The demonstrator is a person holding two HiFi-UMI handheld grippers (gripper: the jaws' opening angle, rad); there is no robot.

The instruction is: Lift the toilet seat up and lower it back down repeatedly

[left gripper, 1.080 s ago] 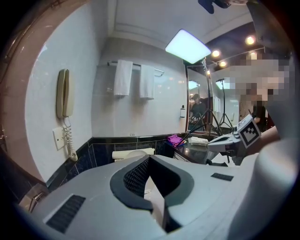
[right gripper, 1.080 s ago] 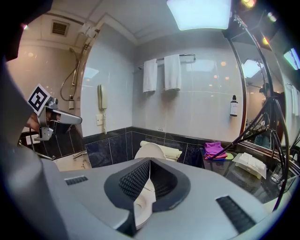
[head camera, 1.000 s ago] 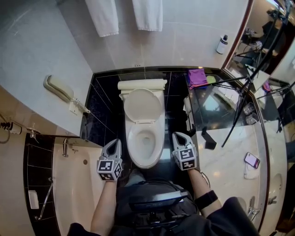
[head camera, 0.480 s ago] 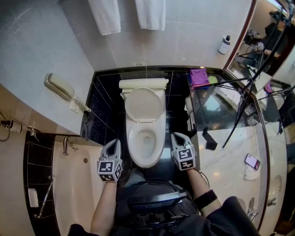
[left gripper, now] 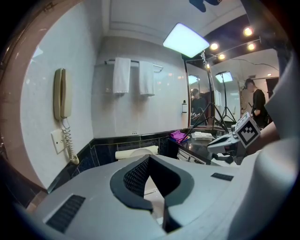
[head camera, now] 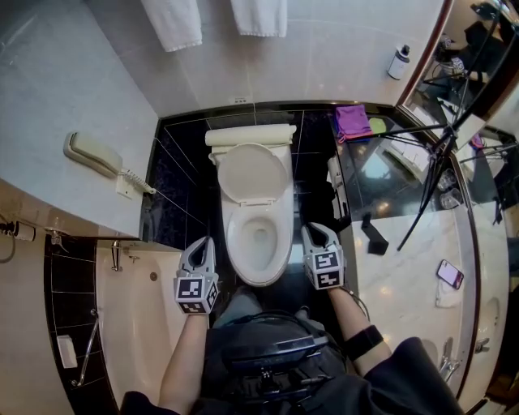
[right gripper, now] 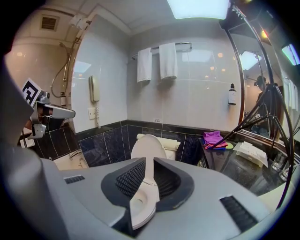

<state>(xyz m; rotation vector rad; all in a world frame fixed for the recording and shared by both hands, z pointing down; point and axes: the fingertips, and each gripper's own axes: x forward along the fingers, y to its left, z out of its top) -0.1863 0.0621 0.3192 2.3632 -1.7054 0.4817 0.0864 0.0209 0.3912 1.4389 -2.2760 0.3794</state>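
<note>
The white toilet (head camera: 258, 243) stands in the middle of the head view, its lid (head camera: 251, 174) up against the tank (head camera: 250, 135) and the seat ring lying flat on the bowl. My left gripper (head camera: 203, 246) hovers at the bowl's front left, apart from it, with its jaws meeting at the tips and nothing in them. My right gripper (head camera: 314, 233) hovers at the bowl's front right, also clear of the rim. Its jaws (right gripper: 146, 161) are opening to a narrow slit. Nothing is between them; the toilet (right gripper: 149, 146) shows through the gap farther off.
A wall phone (head camera: 89, 154) hangs at the left above the bathtub (head camera: 134, 324). Two towels (head camera: 174, 20) hang behind the toilet. At the right a marble counter (head camera: 405, 267) carries a purple cloth (head camera: 351, 120), a smartphone (head camera: 448, 274) and a black tripod (head camera: 430, 170).
The head view has shifted a little. Both grippers keep their places beside the bowl; the right one has crept slightly forward.
</note>
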